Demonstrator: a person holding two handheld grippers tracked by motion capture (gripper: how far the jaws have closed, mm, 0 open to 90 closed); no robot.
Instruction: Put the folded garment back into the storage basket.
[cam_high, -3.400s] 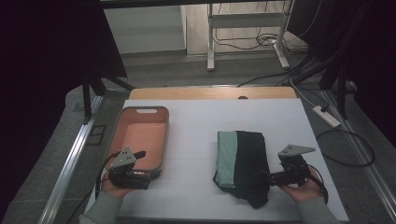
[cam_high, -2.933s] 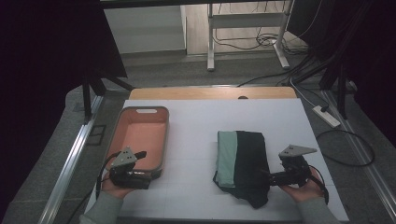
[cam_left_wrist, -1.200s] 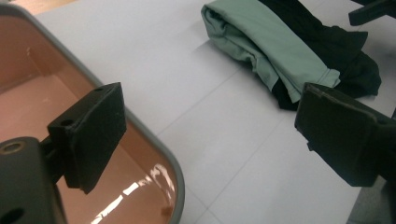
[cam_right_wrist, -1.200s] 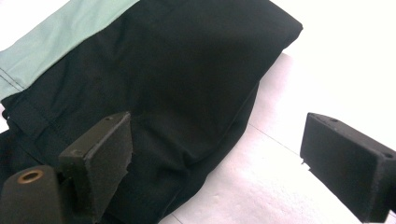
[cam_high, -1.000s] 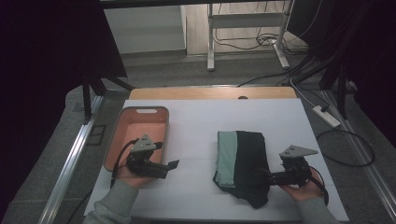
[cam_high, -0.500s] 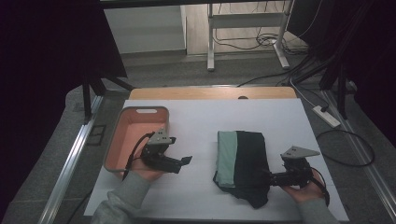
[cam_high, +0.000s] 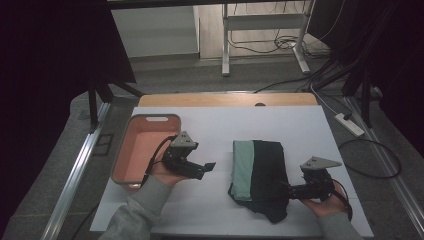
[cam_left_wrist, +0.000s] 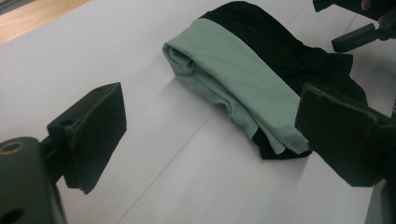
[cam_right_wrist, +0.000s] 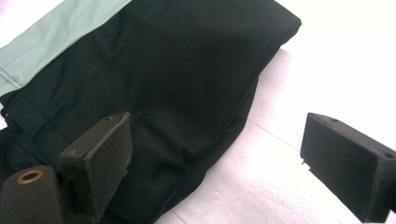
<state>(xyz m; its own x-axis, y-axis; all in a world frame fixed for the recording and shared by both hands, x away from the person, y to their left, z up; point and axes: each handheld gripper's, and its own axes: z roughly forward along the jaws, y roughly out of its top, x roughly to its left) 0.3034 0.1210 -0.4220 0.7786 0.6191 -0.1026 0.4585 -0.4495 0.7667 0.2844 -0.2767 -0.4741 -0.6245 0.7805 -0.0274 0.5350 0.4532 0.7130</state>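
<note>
Reaching toward the folded green-and-black garment (cam_high: 257, 175) at the tabletop's (cam_high: 300, 125) five o'clock, left tongs (cam_high: 209, 165) gape wide, empty. Right tongs (cam_high: 285, 189), likewise open and empty, touch its three-o'clock edge; next both should close on cloth.

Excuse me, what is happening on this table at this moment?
A person holds a gripper in each hand at a white table. The left gripper, jaws open, points across the bare surface toward a folded green and black garment. The right gripper, also open, sits at the garment's near right edge. A pink tray stands at the left.
</note>
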